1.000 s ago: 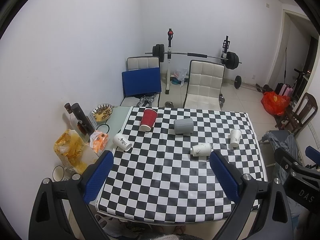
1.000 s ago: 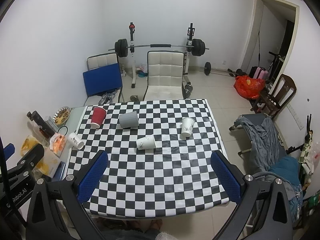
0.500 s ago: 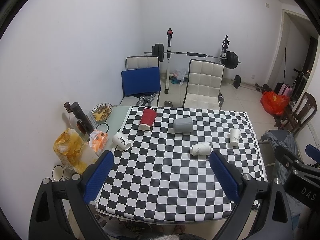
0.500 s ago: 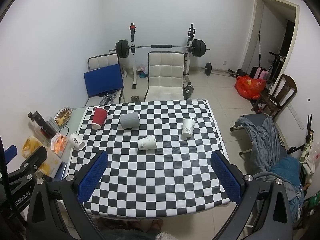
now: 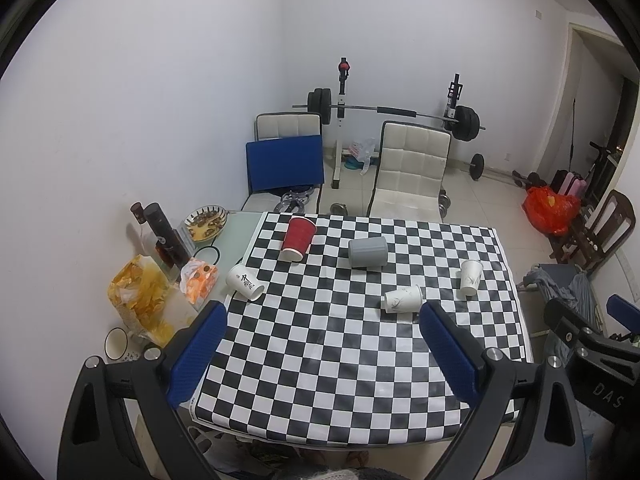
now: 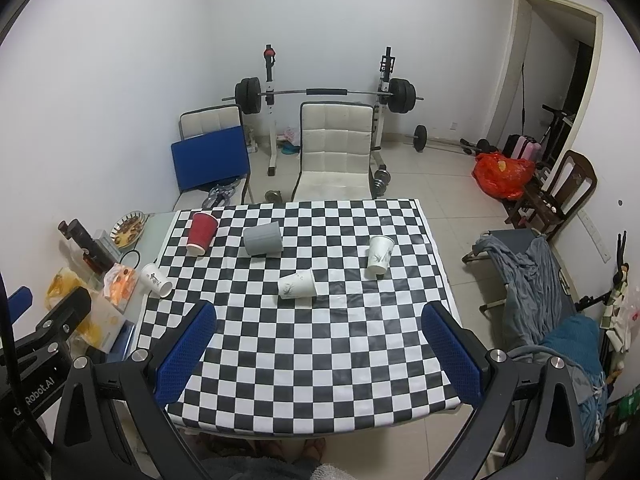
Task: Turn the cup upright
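Observation:
Several cups lie tipped over on the checkered table (image 5: 340,360): a red cup (image 5: 297,239) and a grey cup (image 5: 368,252) at the back, a white cup (image 5: 245,282) at the left edge, a white cup (image 5: 402,299) in the middle, and a white cup (image 5: 470,277) on the right. They also show in the right wrist view: the red cup (image 6: 202,233), the grey cup (image 6: 263,238), the left white cup (image 6: 156,279), the middle white cup (image 6: 297,284) and the right white cup (image 6: 380,254). My left gripper (image 5: 322,354) and right gripper (image 6: 318,354) are open and empty, high above the table's near edge.
Bottles (image 5: 164,236), a snack bag (image 5: 140,300), a plate of food (image 5: 206,222) and a small bowl (image 5: 116,345) crowd the table's left side. Chairs (image 5: 410,170) and a barbell rack (image 5: 392,112) stand behind the table. Clothes (image 6: 540,280) lie to the right.
Both grippers have drifted back slightly, so the table sits a little farther away in view. The cups have not moved.

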{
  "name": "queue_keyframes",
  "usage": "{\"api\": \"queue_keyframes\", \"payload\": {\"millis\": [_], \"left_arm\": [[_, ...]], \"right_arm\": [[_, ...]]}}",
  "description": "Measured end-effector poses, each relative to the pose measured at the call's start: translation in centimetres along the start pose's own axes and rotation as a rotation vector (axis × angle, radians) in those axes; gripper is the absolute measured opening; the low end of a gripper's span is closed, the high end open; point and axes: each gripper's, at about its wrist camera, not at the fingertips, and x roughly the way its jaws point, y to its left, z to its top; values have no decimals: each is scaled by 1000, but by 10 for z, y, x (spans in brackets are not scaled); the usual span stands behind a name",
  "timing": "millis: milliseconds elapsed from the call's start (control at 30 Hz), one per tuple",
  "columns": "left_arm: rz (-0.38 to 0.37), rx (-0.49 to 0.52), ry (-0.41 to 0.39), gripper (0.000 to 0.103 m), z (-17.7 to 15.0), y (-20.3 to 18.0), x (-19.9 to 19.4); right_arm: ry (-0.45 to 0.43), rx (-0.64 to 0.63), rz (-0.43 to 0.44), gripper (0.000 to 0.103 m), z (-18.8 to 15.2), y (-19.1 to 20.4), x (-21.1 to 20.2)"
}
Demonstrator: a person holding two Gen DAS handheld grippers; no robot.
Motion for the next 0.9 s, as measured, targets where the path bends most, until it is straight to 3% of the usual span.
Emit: {"api": "queue_keyframes", "payload": {"millis": [200,367,500,900], "left_arm": [[18,-14,18,98,-3,-7,4],[100,-10,32,98,-8,-21,31],[157,-1,57,98,-15,-25,69],[194,101,157,98,-5,-40,195]], "right_arm": [[22,-3,21,103,0,5,9],[54,10,32,103,-2,-9,47],[127,22,44,103,-7,-21,101],[302,45,48,103,-10,-25,264]]}}
